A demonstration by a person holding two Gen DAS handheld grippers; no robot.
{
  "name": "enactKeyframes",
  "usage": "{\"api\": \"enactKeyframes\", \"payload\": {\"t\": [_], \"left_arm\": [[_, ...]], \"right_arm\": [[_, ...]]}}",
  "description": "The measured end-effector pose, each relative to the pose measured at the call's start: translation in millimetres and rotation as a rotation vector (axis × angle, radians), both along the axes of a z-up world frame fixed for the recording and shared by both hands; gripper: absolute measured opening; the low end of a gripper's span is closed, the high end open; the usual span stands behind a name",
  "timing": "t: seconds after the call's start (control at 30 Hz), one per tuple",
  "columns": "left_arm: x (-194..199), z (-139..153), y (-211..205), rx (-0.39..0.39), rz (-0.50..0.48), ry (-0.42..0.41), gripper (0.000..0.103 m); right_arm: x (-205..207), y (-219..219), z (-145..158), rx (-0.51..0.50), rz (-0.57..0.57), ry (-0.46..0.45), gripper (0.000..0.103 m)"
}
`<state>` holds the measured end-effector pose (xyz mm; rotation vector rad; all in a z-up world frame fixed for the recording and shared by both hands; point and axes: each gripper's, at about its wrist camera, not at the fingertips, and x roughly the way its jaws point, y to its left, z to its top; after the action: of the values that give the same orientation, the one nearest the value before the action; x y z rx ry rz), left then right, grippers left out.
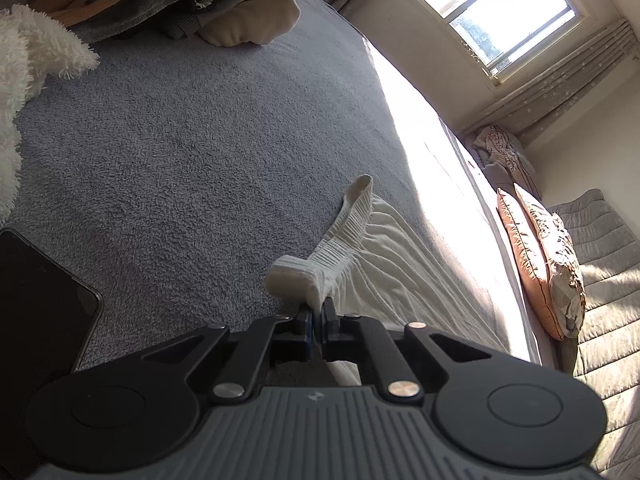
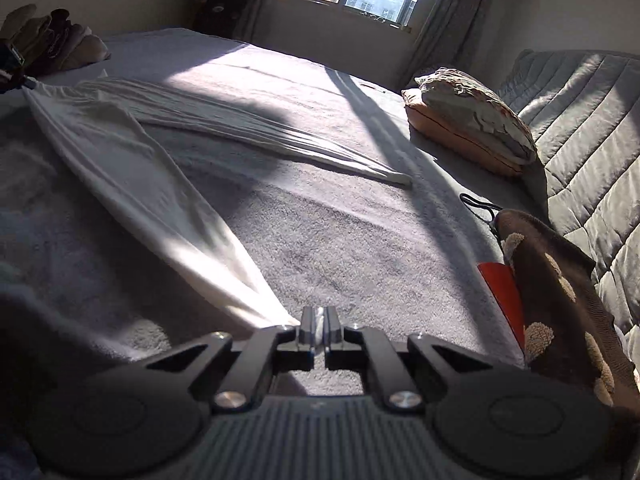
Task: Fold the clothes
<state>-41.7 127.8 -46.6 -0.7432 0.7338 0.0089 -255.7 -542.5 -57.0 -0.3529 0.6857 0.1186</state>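
Note:
A pair of white trousers (image 2: pixel 132 168) lies stretched over the grey bed cover (image 2: pixel 320 240). My left gripper (image 1: pixel 318 312) is shut on the ribbed elastic waistband (image 1: pixel 344 236), holding it just above the cover. My right gripper (image 2: pixel 319 326) is shut on the end of one trouser leg, which runs taut from it toward the far left. The other leg (image 2: pixel 280 144) lies flat, pointing right. The left gripper (image 2: pixel 16 68) shows at the far left of the right wrist view, holding the waist end.
A dark phone (image 1: pixel 36 300) and a white fluffy blanket (image 1: pixel 24 64) lie left of my left gripper. A pile of clothes (image 1: pixel 168 4) sits at the bed's far end. Pillows (image 2: pixel 472 116), a brown patterned cloth (image 2: pixel 560 304) and a quilted grey cover (image 2: pixel 592 120) are on the right.

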Motion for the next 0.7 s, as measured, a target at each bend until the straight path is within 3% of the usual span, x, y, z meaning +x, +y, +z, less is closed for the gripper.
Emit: {"api": "enactKeyframes", "payload": {"t": [0.23, 0.37, 0.5, 0.7], "left_arm": [[0.2, -1.2, 5.3, 0.023, -0.002, 0.007, 0.003], [1.6, -1.3, 2.5, 0.034, -0.019, 0.002, 0.003], [2.2, -0.6, -0.8, 0.057, -0.023, -0.006, 0.003], [3.5, -5.4, 0.7, 0.055, -0.022, 0.011, 0.003]], "right_arm": [[-39.2, 9.7, 15.1, 0.059, 0.168, 0.232, 0.005], [-41.7, -4.3, 17.8, 0.028, 0.062, 0.165, 0.014], [-13.8, -35.6, 15.7, 0.189, -0.092, 0.104, 0.021], [12.4, -25.3, -5.9, 0.278, -0.011, 0.199, 0.021]]}}
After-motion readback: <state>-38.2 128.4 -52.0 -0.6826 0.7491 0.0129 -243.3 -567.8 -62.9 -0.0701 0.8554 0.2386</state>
